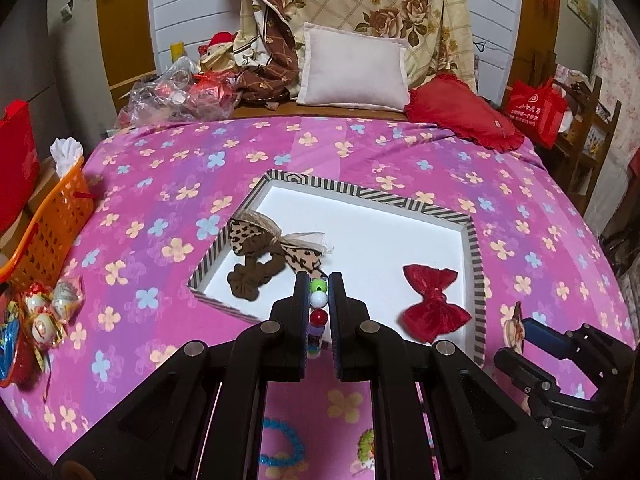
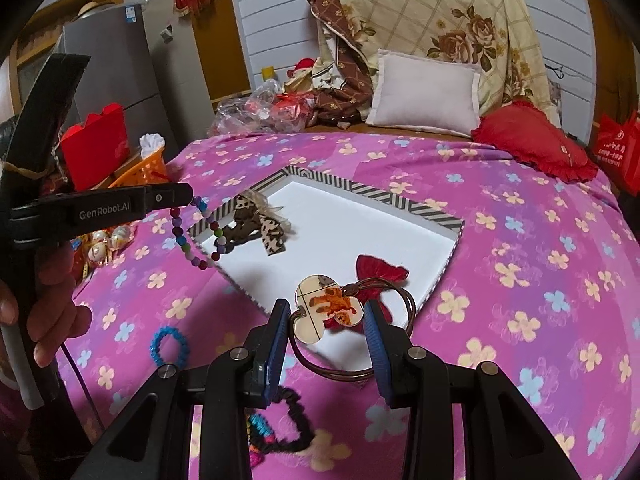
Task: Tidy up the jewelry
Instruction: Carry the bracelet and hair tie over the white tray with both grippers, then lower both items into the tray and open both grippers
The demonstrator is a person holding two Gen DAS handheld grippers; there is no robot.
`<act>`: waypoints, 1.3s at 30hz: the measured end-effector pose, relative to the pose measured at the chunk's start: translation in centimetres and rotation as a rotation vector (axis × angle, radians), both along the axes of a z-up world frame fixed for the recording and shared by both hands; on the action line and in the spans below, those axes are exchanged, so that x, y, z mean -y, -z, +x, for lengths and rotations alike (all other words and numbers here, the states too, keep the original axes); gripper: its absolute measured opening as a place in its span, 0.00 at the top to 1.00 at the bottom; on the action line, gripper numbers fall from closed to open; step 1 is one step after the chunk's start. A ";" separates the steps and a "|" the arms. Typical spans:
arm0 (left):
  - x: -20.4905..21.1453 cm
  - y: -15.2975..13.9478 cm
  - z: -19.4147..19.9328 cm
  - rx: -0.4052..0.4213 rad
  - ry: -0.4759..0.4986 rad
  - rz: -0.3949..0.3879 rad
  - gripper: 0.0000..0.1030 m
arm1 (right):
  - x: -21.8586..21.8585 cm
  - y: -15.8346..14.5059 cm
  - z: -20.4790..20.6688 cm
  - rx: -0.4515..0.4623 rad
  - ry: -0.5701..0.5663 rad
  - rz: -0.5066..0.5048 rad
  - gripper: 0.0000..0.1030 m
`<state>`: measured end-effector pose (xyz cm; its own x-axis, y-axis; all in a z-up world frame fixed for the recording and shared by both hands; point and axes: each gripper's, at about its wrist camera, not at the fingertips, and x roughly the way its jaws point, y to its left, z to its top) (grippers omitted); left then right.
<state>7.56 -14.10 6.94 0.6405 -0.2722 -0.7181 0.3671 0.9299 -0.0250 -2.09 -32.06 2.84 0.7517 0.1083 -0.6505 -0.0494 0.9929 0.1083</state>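
Observation:
My left gripper [image 1: 319, 300] is shut on a bracelet of coloured beads [image 1: 319, 299]. In the right wrist view that bead bracelet [image 2: 192, 232] hangs from the left gripper [image 2: 188, 196] beside the near left corner of the striped tray [image 2: 440, 216]. My right gripper [image 2: 325, 328] is shut on a cream plaque hair tie [image 2: 328, 308] with a brown elastic loop, held above the tray's near edge. Inside the white tray [image 1: 400, 240] lie a leopard-print bow with a brown scrunchie [image 1: 272, 248] and a red bow [image 1: 434, 300].
A blue bead bracelet [image 2: 170, 346] and a black scrunchie [image 2: 296, 428] lie on the pink flowered bedspread in front of the tray. An orange basket [image 1: 56, 216] and wrapped trinkets [image 1: 44, 308] sit at the left edge. Pillows are stacked at the head of the bed.

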 end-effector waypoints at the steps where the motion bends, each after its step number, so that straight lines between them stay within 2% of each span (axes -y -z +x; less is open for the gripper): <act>1: 0.1 0.0 0.2 -0.001 -0.002 0.002 0.92 | 0.1 0.0 0.3 0.000 0.001 -0.003 0.65; 9: 1.5 0.3 2.6 -0.011 -0.007 0.008 0.92 | 0.9 0.3 3.1 -0.017 0.001 -0.011 0.65; 16: 2.7 1.8 4.9 -0.071 -0.017 -0.025 0.92 | 0.8 1.5 6.0 -0.059 -0.012 -0.006 0.65; 26: 0.8 6.6 7.4 -0.177 -0.086 -0.023 0.92 | -0.8 5.3 10.8 -0.139 -0.062 -0.017 0.65; 35: -1.0 10.0 7.9 -0.221 -0.112 -0.006 0.92 | -3.1 8.5 13.3 -0.219 -0.119 -0.039 0.65; 37: -1.1 10.5 8.0 -0.234 -0.117 -0.004 0.92 | -3.1 8.7 13.3 -0.213 -0.116 -0.037 0.65; 39: -1.3 10.8 7.8 -0.241 -0.118 -0.002 0.92 | -3.2 8.6 13.2 -0.213 -0.124 -0.028 0.56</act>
<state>15.39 -12.85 -3.85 0.4789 -0.2072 -0.8531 0.2390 0.9658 -0.1003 11.10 -28.88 -5.79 0.5790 0.1709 -0.7972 -0.1501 0.9834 0.1018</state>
